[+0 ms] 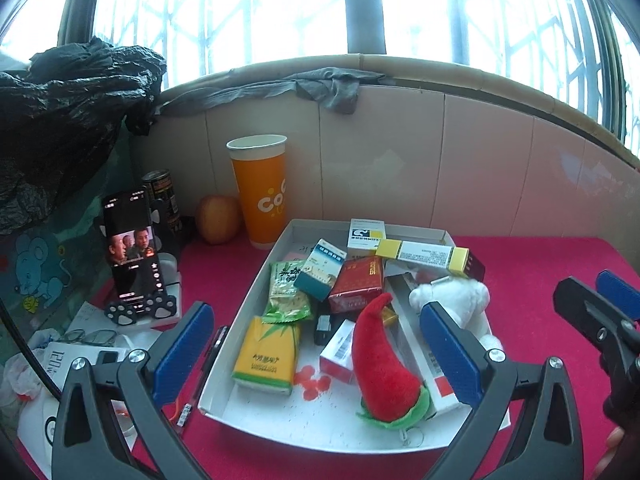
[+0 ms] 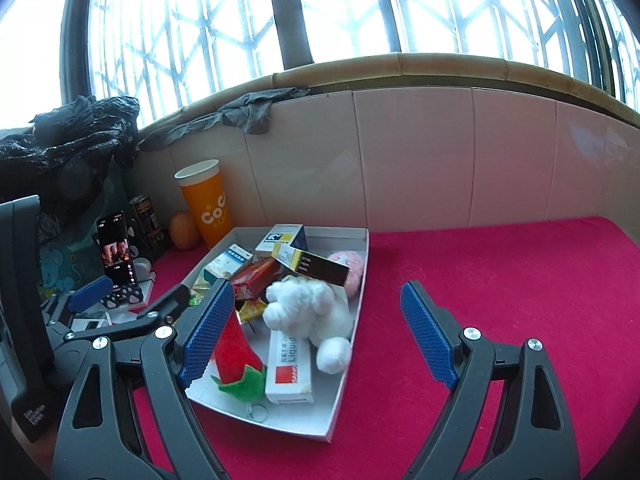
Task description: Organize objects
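Red tabletop (image 2: 500, 280) right of tray (image 2: 362, 276)

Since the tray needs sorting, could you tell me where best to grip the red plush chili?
Grip the chili across its red body, just above the green cap, coming from above. It stands nearly upright, its tip leaning left, on top of the other things in the tray. The tapering tip is too slim; the left gripper is open in front of it.
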A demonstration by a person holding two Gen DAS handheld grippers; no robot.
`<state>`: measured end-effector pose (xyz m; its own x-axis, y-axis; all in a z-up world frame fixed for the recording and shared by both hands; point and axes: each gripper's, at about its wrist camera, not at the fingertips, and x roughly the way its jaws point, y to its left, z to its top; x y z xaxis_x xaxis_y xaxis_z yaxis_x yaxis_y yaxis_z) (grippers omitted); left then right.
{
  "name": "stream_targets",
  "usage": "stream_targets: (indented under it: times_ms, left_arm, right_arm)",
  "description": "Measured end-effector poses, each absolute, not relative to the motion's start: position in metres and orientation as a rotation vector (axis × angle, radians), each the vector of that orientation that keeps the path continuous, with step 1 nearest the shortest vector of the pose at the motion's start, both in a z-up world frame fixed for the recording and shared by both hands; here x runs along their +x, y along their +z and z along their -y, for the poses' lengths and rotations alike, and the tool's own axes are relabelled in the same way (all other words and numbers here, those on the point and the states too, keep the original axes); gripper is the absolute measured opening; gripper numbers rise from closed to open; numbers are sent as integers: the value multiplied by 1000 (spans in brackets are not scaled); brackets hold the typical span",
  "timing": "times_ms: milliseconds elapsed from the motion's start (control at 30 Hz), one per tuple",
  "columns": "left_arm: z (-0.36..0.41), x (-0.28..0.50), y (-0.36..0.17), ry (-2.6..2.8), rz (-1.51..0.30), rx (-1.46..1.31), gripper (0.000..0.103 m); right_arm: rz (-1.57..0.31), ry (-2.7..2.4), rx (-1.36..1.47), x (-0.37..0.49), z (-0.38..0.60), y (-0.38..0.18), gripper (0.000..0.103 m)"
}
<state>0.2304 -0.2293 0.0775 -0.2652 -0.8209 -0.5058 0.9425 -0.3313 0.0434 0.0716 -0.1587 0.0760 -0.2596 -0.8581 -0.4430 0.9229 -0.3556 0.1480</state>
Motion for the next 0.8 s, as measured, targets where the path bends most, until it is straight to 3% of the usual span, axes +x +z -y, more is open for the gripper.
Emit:
stream_targets:
  times_ms: [167,367,800]
  left_arm:
    - [207,235,82,-1841,-268,491,103]
    - [181,241,88,-1885,-330,412,103]
    - [154,220,43,-1975,-378,353,103]
  right_arm:
    - [-179,-1921,496,68,141,77,86]
    - [-196,-1968,424,68,115,81,86]
    - [-231,-2062,393,45,55,48,86]
